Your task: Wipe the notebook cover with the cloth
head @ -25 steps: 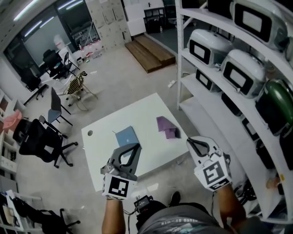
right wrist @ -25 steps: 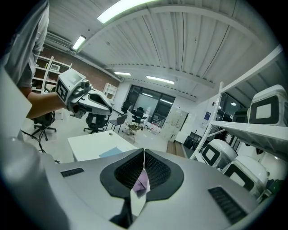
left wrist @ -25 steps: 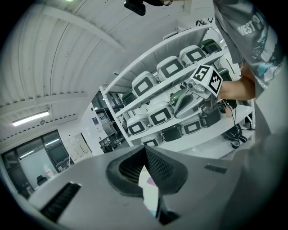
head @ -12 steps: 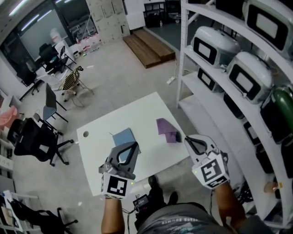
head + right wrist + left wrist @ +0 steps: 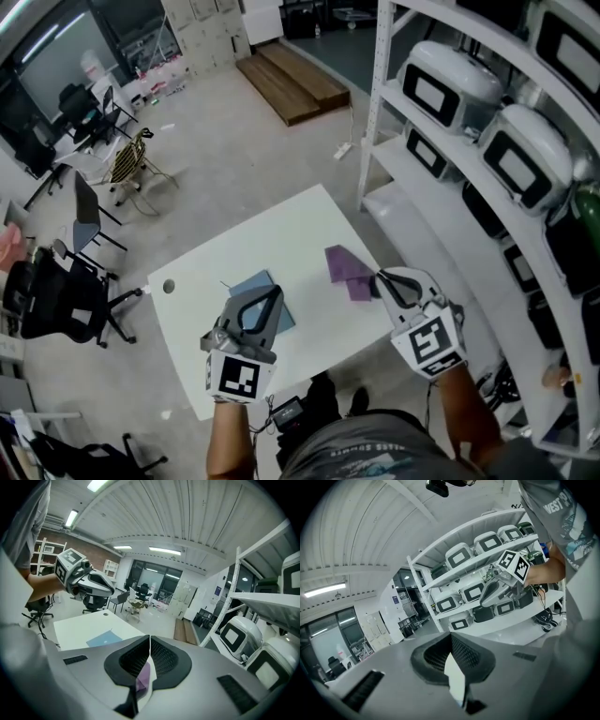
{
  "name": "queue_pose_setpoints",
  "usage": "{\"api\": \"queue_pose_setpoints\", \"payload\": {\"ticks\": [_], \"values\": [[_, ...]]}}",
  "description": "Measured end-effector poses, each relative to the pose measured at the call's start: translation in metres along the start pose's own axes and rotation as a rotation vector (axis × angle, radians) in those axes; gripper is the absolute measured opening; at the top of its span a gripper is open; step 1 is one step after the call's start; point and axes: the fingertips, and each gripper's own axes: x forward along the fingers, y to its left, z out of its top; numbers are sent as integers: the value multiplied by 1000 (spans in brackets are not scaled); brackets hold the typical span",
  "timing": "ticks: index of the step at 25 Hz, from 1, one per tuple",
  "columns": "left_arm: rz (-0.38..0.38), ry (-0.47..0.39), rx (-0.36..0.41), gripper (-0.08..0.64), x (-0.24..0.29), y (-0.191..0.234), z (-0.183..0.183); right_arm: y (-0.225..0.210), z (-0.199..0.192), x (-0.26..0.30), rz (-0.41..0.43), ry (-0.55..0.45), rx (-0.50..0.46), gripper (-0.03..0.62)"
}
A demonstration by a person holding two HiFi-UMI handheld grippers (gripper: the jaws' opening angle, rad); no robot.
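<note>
Fingers on our left gripper [image 5: 273, 293] and right gripper [image 5: 380, 276] are pressed together, holding nothing. We see the blue notebook [image 5: 247, 282] flat on the white table [image 5: 281, 230], partly behind our left gripper. A purple cloth [image 5: 345, 265] lies apart, near our right fingertips.

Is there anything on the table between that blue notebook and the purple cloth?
No. In the head view only bare white table separates the blue notebook from the purple cloth; the two lie apart.
</note>
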Motion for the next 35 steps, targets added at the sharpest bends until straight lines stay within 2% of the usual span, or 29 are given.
{"api": "queue_pose_setpoints", "payload": {"ticks": [15,23,24,26,35], "values": [[-28,71,-37,0,26,15,-64,-4,-55,77,35,114,45,32],[-20,109,-66,0,26,18,-100,3,-102,124,69,173,93,35],[-19,114,-70,0,26,18,-104,4,-110,130,69,182,102,43],[-16,121,-76,0,25,20,-112,6,-126,143,71,205,121,102],[-14,153,-109,0,23,26,-147,26,-208,202,103,352,196,156]]}}
